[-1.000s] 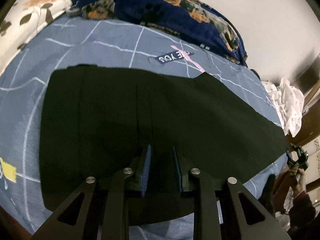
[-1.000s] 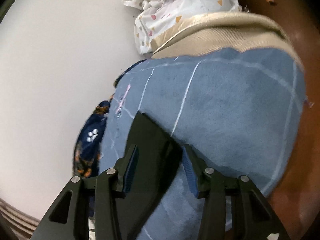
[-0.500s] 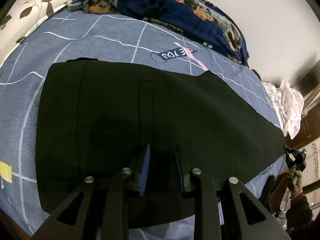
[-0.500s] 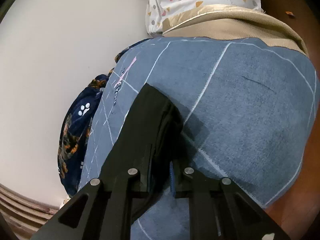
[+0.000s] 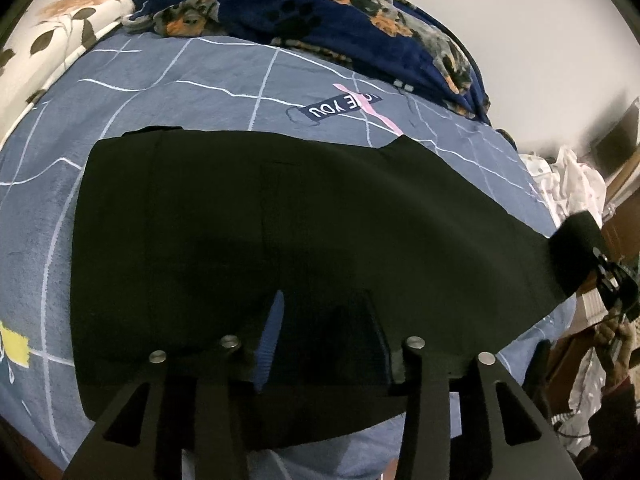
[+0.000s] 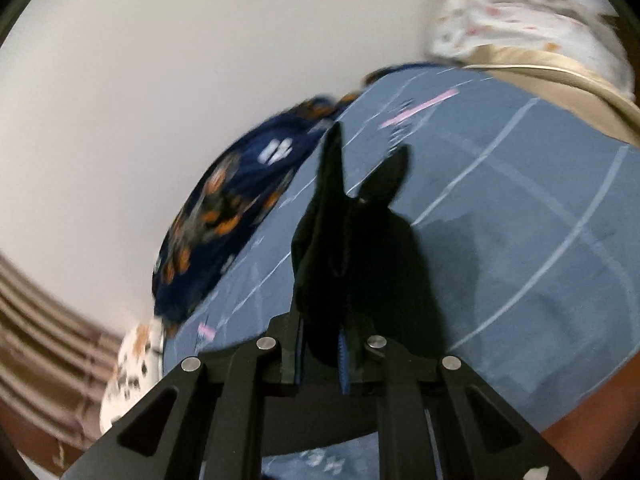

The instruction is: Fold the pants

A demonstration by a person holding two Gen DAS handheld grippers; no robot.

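1. Left gripper (image 5: 320,320): jaws parted, and they have just been opening; the blue pad on the left finger shows clear of the cloth. The near edge of the pants (image 5: 280,248) lies between and under the fingers, but I see no pad pressing on it, so I read it as released
2. Right gripper (image 6: 322,344): clenched on the pants (image 6: 340,248); its jaws have just closed on the cloth. A bunch of black fabric sticks up and forward out of the pinch, with two points rising above the fingers. This view is smeared by motion
3. In the left view the right gripper (image 5: 612,284) sits at the far right edge with the leg end of the pants lifted off the bed, and a hand (image 5: 612,332) shows just below it
4. Pants: black, spread flat across the blue bedsheet (image 5: 180,92), waist end to the left, legs tapering to the right where that end is raised
5. Sheet has white grid lines, a pink stripe and a dark label near the far edge of the pants
6. Beyond the sheet: a navy blanket (image 5: 320,12) with orange and grey dog print, bunched along the wall
7. A floral pillow (image 5: 52,36) at far left; white crumpled cloth (image 5: 568,184) at the right
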